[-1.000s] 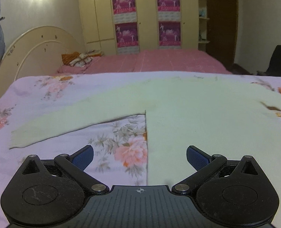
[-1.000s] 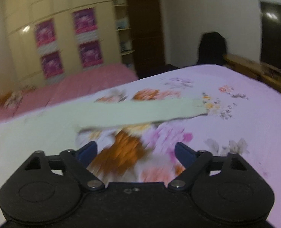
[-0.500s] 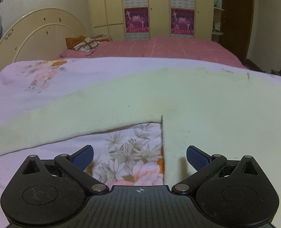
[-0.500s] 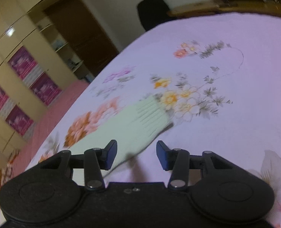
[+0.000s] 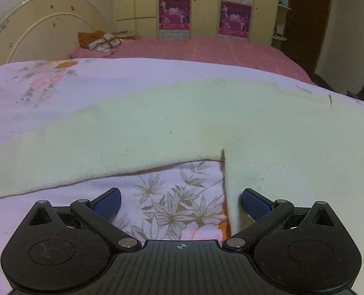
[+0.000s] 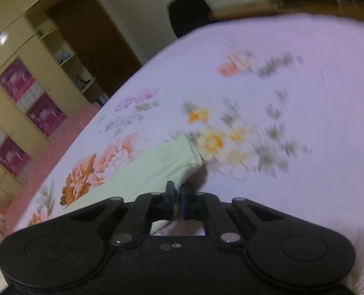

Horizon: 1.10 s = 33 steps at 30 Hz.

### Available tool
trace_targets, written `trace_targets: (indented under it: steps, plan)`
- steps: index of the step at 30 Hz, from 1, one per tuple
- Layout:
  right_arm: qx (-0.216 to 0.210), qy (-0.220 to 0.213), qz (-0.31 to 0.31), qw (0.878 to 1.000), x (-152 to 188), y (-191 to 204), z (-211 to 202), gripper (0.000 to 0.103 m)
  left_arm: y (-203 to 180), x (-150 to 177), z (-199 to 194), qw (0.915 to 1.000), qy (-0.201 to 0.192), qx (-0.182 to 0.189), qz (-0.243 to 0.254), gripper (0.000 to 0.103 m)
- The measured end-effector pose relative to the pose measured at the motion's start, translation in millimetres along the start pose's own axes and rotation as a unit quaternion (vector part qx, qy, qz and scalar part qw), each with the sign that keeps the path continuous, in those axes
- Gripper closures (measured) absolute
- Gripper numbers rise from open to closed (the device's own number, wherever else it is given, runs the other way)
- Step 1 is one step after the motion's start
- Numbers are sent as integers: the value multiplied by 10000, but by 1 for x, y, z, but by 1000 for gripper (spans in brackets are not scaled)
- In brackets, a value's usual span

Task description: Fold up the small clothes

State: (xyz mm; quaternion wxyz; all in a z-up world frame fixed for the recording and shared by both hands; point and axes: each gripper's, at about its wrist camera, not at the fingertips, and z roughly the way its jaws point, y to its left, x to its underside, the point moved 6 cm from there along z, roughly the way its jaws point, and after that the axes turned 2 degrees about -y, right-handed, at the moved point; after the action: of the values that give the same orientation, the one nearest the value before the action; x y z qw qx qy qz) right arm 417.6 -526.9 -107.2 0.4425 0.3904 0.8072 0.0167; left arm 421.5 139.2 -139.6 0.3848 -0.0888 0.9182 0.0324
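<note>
Pale green knit top [image 5: 182, 123] lies flat on the floral bed [image 5: 108, 81], sleeves outspread. Left gripper [image 5: 180, 202] fingers released astride its side edge. Right gripper [image 6: 177, 194] fingers clenched on the ribbed sleeve cuff [image 6: 179, 152].

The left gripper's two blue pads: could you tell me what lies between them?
In the left wrist view, the left gripper is open. Between its pads lie the flowered bedsheet and the side edge of the pale green top, ungripped.
</note>
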Motion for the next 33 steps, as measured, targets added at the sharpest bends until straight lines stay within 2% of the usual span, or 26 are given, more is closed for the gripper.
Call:
trace_targets:
  steps: [3, 5, 8, 11, 14, 17, 22, 23, 25, 27, 28, 29, 30, 33]
  plan:
    - [-377, -194, -925, 9948, 6, 52, -13, 98, 4, 1, 2, 9998, 98, 171, 15, 0]
    - [-806, -206, -1608, 9835, 22, 102, -20, 98, 5, 0, 2, 9996, 162, 223, 63, 0]
    - [-1540, -29, -2488, 9562, 63, 180, -30, 98, 11, -4, -5, 9989, 65, 403, -211, 0]
    - [-2209, 261, -3001, 9276, 114, 246, -39, 98, 20, -8, -12, 9976, -103, 453, -507, 0]
    - [-2701, 537, -3348, 9012, 166, 298, -45, 98, 31, -11, -17, 9953, -190, 448, -832, 0]
    - [-2951, 760, -3625, 8807, 209, 333, -48, 98, 36, -12, -18, 9950, -191, 326, -924, 0]
    - [-3084, 1099, -3871, 8619, 259, 365, -51, 97, 38, -15, -16, 9952, -153, 254, -928, 0]
    - [-3040, 1192, -3969, 8578, 268, 368, -50, 90, 34, -15, -18, 9951, -156, 293, -928, 0]
    - [-3060, 1101, -4002, 8568, 273, 371, -58, 78, 22, -17, -23, 9945, -204, 463, -921, 0]
    - [-3187, 970, -3818, 8621, 261, 363, -68, 68, 3, -22, -24, 9923, -265, 772, -928, 1]
    - [-3250, 874, -3676, 8670, 251, 357, -75, 68, -8, -26, -23, 9911, -289, 939, -899, 7]
    - [-3232, 824, -3558, 8730, 242, 347, -79, 68, -22, -31, -21, 9897, -312, 1118, -843, 21]
    - [-3161, 803, -3448, 8802, 233, 338, -80, 68, -35, -35, -17, 9886, -256, 1255, -792, 45]
    - [-2908, 877, -3082, 9015, 212, 311, -79, 68, -80, -47, -2, 9807, -80, 1794, -772, 47]
